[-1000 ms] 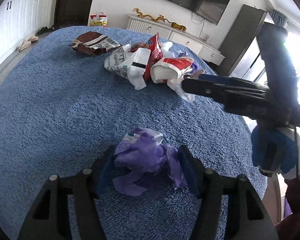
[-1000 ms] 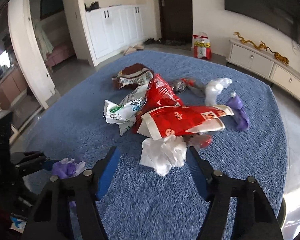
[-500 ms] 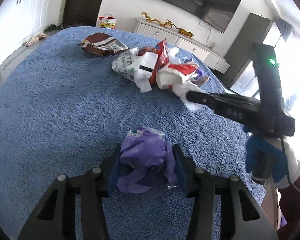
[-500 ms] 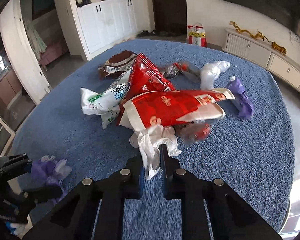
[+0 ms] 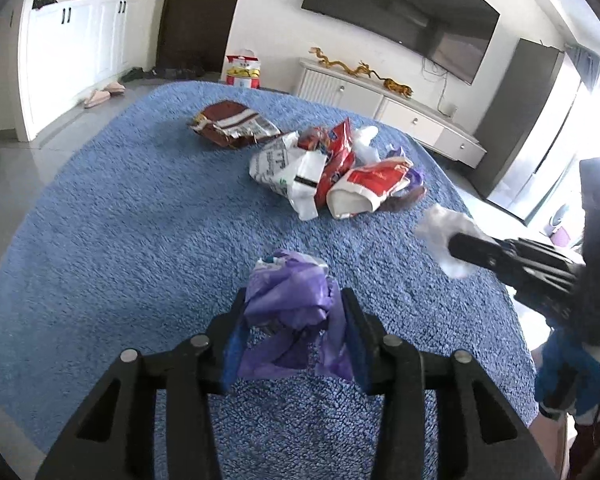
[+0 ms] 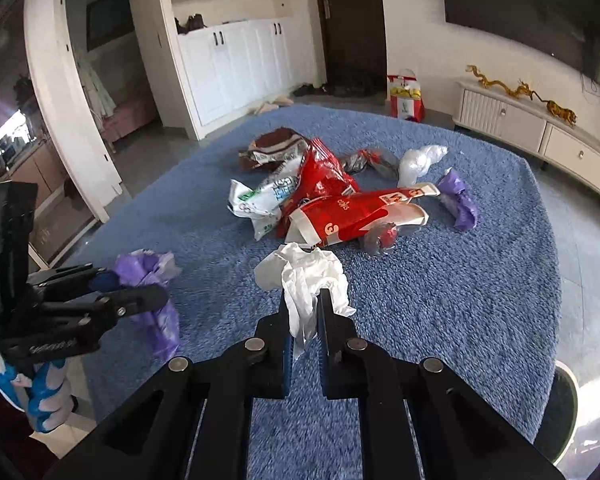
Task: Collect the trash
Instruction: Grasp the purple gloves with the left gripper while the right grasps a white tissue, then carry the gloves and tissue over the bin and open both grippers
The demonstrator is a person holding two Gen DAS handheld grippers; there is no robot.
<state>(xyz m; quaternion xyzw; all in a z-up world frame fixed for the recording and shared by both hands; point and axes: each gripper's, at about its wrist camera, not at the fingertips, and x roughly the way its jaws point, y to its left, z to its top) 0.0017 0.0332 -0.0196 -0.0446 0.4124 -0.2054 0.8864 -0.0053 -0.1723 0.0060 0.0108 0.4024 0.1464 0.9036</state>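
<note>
The left tongs are closed down on a crumpled purple plastic bag, which bulges out between the blue pads and hangs in loose folds below them. From the right wrist view the same purple bag shows at the near left edge of the counter, a surface covered in shaggy blue fabric, with a tail of it trailing down.

The right tongs are nearly shut, pinching a crumpled white plastic wrapper that spills out ahead of the fingertips. In the left wrist view the white wrapper sits at the tip of the right tongs, near the counter's right edge.

The rest of the litter lies heaped towards the middle of the counter. A red snack bag lies on its side just beyond the white wrapper, with a second red bag tilted behind it and a white printed bag touching it on the left. A brown wrapper lies at the far side of the heap. A clear plastic bag and a small purple bag lie on the right of the heap.
</note>
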